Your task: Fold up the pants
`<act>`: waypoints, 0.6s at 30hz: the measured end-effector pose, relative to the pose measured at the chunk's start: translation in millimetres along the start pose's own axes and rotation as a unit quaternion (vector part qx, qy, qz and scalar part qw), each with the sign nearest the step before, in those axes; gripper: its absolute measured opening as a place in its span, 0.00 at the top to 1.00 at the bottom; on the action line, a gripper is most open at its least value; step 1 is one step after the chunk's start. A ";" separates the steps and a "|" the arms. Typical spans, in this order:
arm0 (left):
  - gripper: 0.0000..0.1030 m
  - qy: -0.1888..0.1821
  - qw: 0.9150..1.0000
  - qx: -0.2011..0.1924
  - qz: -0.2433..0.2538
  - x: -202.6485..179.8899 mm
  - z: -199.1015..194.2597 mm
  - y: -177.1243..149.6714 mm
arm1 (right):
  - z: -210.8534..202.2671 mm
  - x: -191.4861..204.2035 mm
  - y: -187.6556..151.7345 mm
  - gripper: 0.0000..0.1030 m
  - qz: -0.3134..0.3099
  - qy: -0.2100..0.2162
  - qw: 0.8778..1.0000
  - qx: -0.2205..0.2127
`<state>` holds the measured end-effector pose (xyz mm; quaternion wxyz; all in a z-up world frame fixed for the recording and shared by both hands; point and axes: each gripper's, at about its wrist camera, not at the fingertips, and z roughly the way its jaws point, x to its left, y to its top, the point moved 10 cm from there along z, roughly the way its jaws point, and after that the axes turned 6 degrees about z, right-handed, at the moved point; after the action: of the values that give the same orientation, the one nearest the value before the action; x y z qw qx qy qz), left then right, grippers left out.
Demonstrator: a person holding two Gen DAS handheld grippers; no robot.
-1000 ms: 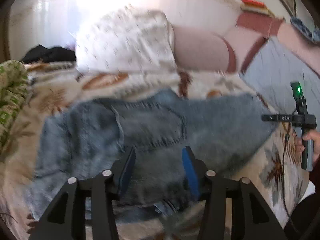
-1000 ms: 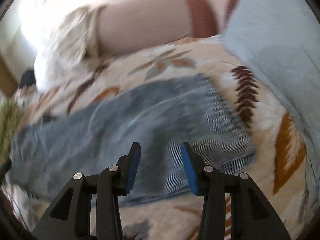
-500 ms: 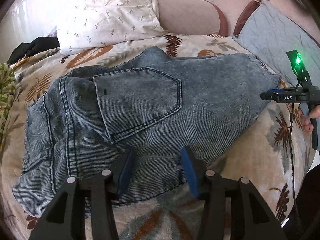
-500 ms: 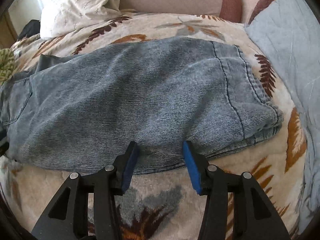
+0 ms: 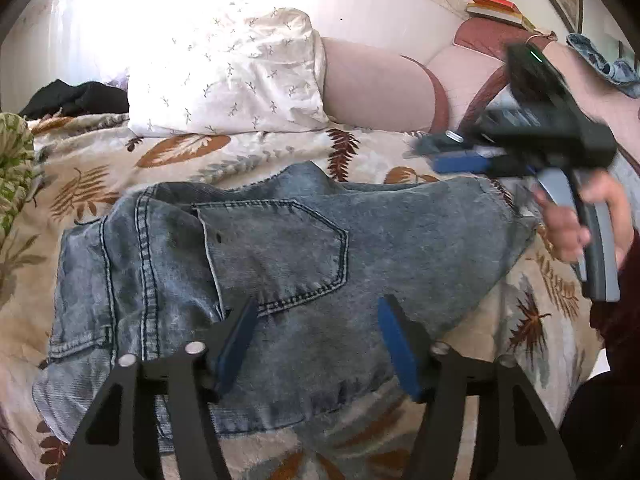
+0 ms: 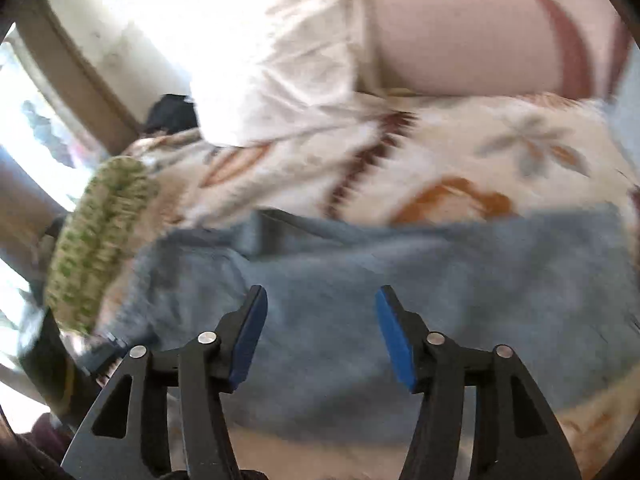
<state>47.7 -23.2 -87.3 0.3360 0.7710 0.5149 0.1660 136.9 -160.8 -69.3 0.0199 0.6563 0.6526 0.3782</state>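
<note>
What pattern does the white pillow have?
Small grey leaf sprigs on the pillow; the left wrist view shows it best.

Black gripper [image 5: 316, 344], blue pads [image 5: 394, 344]

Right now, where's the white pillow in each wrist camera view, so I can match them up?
Left wrist: the white pillow sits upper left of centre, behind the jeans.
Right wrist: it is blurred, at top centre, again behind the jeans.
Shared landmark: the pink bolster, lying just right of the pillow in both.
</note>
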 end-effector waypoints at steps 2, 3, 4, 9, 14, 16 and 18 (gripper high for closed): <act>0.33 0.001 1.000 0.008 0.004 -2.9 3.9 -0.9 | 21.7 22.3 10.2 0.45 -0.002 0.016 1.000 0.015; 0.33 -0.002 1.000 0.014 0.004 -4.1 5.7 -2.0 | 36.8 34.3 14.6 0.45 0.000 0.028 0.999 0.029; 0.33 -0.002 1.000 0.021 0.004 -5.3 7.9 -3.7 | 44.7 40.3 15.6 0.45 0.005 0.037 0.999 0.039; 0.33 -0.008 0.998 0.067 0.000 -5.7 23.0 -18.8 | 87.6 73.8 20.8 0.45 0.048 0.102 0.990 0.090; 0.33 -0.009 0.997 0.082 0.006 -6.3 25.8 -24.2 | 125.1 73.4 22.1 0.45 0.075 0.084 0.988 0.110; 0.33 -0.011 0.996 0.088 0.006 -6.3 26.4 -26.5 | 139.0 66.4 21.9 0.45 0.081 0.065 0.987 0.119; 0.33 -0.013 0.996 0.093 0.009 -6.9 26.9 -27.6 | 151.8 57.7 21.2 0.45 0.086 0.040 0.987 0.126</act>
<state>42.2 -32.1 -125.1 0.2683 0.8057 0.5164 0.1104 226.1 -42.7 -139.3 -0.1217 0.6915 0.6367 0.3188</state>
